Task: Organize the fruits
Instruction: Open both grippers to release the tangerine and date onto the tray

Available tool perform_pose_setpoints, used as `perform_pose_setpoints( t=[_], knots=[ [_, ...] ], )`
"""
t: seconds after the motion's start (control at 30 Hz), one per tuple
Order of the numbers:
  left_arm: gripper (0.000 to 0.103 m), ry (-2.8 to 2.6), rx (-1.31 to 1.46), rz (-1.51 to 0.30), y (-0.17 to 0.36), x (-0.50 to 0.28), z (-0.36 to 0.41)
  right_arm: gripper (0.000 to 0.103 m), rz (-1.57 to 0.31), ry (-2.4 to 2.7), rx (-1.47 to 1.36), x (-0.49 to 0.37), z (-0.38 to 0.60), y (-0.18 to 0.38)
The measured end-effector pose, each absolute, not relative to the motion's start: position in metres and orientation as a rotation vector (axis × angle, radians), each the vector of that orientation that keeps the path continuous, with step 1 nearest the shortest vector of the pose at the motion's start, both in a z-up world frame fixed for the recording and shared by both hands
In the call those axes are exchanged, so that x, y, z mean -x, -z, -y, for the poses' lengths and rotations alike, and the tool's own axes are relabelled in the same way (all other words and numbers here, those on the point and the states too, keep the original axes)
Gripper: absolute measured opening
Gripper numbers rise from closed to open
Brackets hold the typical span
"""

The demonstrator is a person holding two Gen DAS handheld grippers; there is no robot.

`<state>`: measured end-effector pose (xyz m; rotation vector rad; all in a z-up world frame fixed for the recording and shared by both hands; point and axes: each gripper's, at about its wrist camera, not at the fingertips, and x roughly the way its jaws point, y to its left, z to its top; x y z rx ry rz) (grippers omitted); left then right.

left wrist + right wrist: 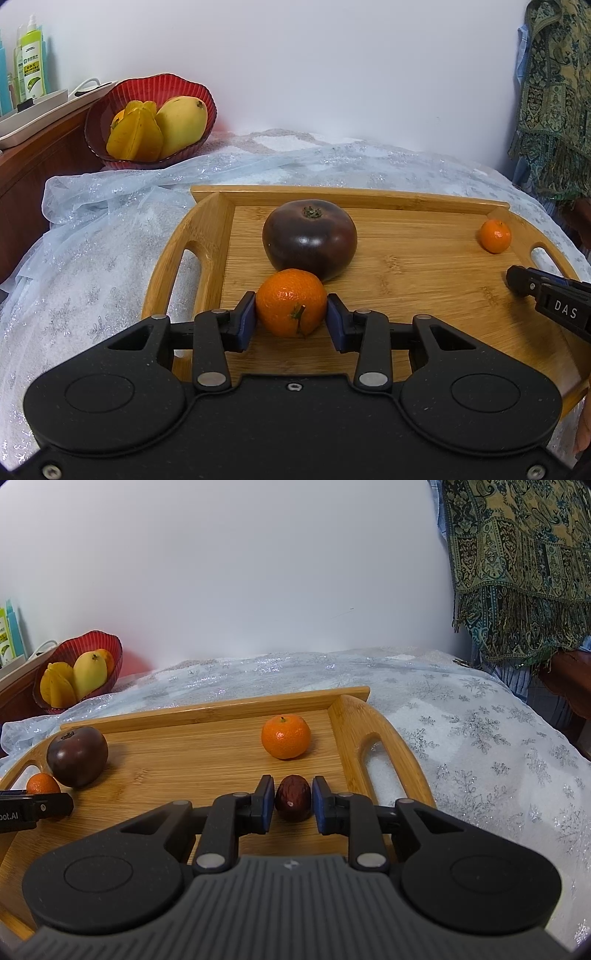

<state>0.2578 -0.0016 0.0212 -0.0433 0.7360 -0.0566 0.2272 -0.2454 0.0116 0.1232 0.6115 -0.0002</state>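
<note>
Pinching a round orange mandarin [291,308] between its blue pads, the left tool [291,314] holds it low over the bamboo tray with cut-out handles [424,273], just in front of a dark purple tomato-shaped fruit [309,242]; a red ribbed bowl [96,122] of yellow fruit stands far left. In the right wrist view, the right tool [293,803] brackets a small dark red date [293,802] on the tray, its jaws narrow, slim gaps showing beside both pads. A second mandarin [286,735] lies beyond.
</note>
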Motion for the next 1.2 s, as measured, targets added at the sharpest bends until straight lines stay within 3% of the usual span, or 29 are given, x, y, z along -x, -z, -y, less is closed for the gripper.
perform_pose_setpoints(
  t=[0.43,0.6,1.07,1.2],
  knots=[
    [0.046,0.065,0.019,-0.733,-0.021,-0.255,0.005,0.031,-0.605,0.002,-0.114,-0.226,0.244,-0.011],
    [0.05,0.065,0.016,-0.733,-0.021,-0.255,0.005,0.046,-0.604,-0.002,-0.113,-0.226,0.244,-0.01],
    [0.073,0.07,-0.015,-0.718,-0.023,-0.246,0.006,0.059,-0.592,-0.015,-0.085,-0.221,0.237,-0.01],
    [0.075,0.084,-0.024,-0.715,-0.025,-0.242,0.009,0.061,-0.59,-0.015,-0.073,-0.219,0.235,-0.01]
  ],
)
